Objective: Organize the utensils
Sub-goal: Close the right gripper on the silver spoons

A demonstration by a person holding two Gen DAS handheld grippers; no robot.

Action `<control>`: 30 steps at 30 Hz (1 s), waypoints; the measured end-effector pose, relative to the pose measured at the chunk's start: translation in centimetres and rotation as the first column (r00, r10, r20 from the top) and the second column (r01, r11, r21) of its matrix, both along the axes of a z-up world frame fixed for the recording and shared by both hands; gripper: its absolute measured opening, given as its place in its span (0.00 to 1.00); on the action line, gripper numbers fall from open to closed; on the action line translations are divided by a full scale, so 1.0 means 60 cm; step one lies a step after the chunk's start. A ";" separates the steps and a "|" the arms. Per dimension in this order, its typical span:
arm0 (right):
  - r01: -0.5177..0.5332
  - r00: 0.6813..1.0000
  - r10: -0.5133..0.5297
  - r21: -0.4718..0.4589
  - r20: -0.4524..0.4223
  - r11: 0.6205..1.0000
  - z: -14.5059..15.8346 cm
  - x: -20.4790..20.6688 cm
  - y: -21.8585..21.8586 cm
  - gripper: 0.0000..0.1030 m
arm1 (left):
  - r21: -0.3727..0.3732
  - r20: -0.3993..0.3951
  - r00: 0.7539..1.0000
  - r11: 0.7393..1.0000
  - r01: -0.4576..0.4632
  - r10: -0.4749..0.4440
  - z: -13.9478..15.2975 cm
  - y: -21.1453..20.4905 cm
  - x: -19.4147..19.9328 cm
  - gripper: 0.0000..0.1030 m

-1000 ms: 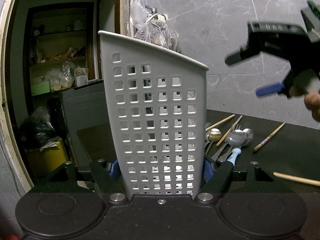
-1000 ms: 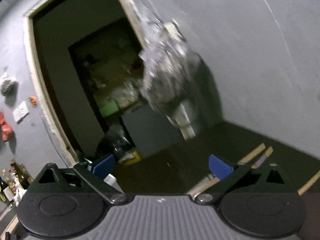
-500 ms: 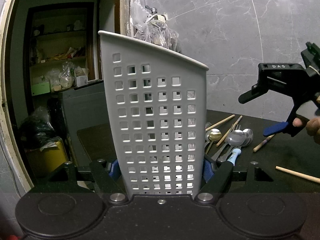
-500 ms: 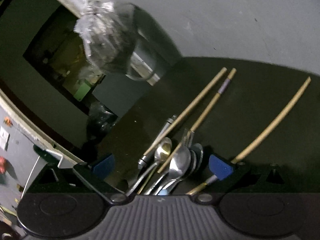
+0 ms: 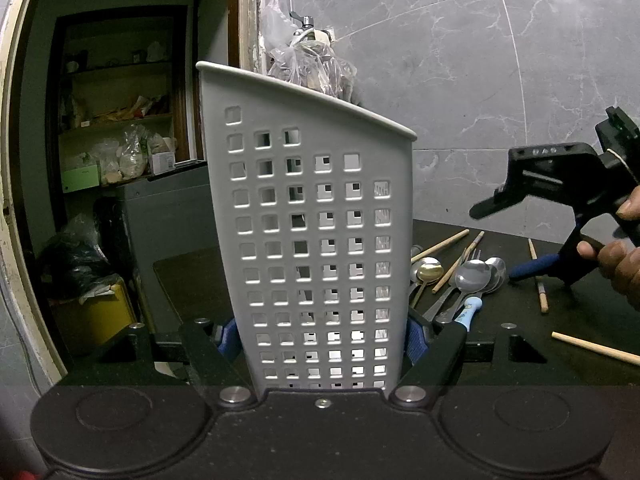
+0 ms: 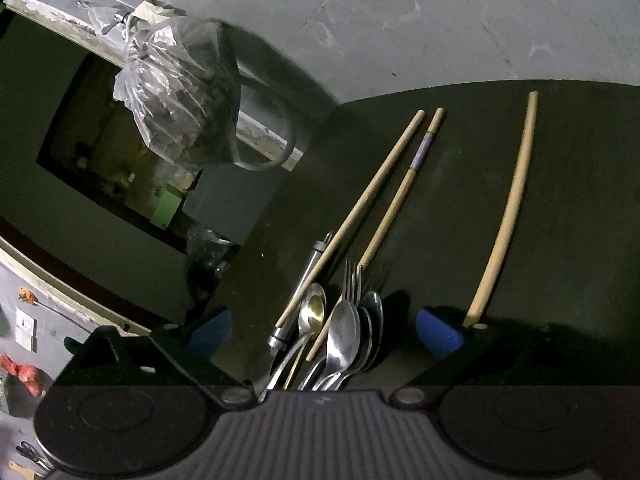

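A white perforated plastic utensil holder point(image 5: 320, 240) stands upright on a dark bench point(image 5: 580, 320), with the left gripper point(image 5: 322, 338) clamped on its lower sides, blue pads pressed to both walls. Just to its right lies a pile of cutlery: metal spoons point(image 6: 344, 332), a fork point(image 6: 351, 276), a gold-bowled spoon point(image 6: 314, 308) and a blue-handled utensil point(image 5: 468, 308), with wooden chopsticks point(image 6: 360, 212) crossing them and one more chopstick point(image 6: 504, 216) lying apart.

The right gripper point(image 6: 324, 330) hovers above the pile, its jaws apart and holding nothing, the spoon bowls lying between the blue pads.

The step in hand appears to be picking up one piece. It would go best by lowering over a single handle or chopstick, not the overlapped spoon bowls, and closing across its narrow width, while the left gripper steadies the holder for dropping the piece in.

Pale lettering on the right gripper's body is too blurred to read; no other writing is legible.
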State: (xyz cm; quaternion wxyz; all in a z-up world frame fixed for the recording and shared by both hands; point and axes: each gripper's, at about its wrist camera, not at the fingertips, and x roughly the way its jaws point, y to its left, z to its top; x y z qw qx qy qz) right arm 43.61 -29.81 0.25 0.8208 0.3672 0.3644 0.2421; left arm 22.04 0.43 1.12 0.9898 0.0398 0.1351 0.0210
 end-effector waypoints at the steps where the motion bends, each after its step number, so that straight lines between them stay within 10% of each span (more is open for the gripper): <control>1: 0.000 1.000 0.001 -0.002 0.003 1.000 -0.001 0.001 0.001 0.93 | 0.000 0.000 1.000 1.000 0.000 0.000 0.000 0.000 0.000 0.74; 18: 0.049 0.998 -0.049 -0.002 -0.032 0.999 -0.028 0.013 -0.005 0.29 | 0.006 0.000 1.000 1.000 0.001 -0.001 -0.001 -0.001 0.001 0.74; 30: 0.080 0.995 -0.078 0.039 -0.053 0.996 -0.040 0.014 -0.018 0.13 | 0.006 0.000 1.000 1.000 0.002 -0.002 -0.002 -0.001 0.001 0.74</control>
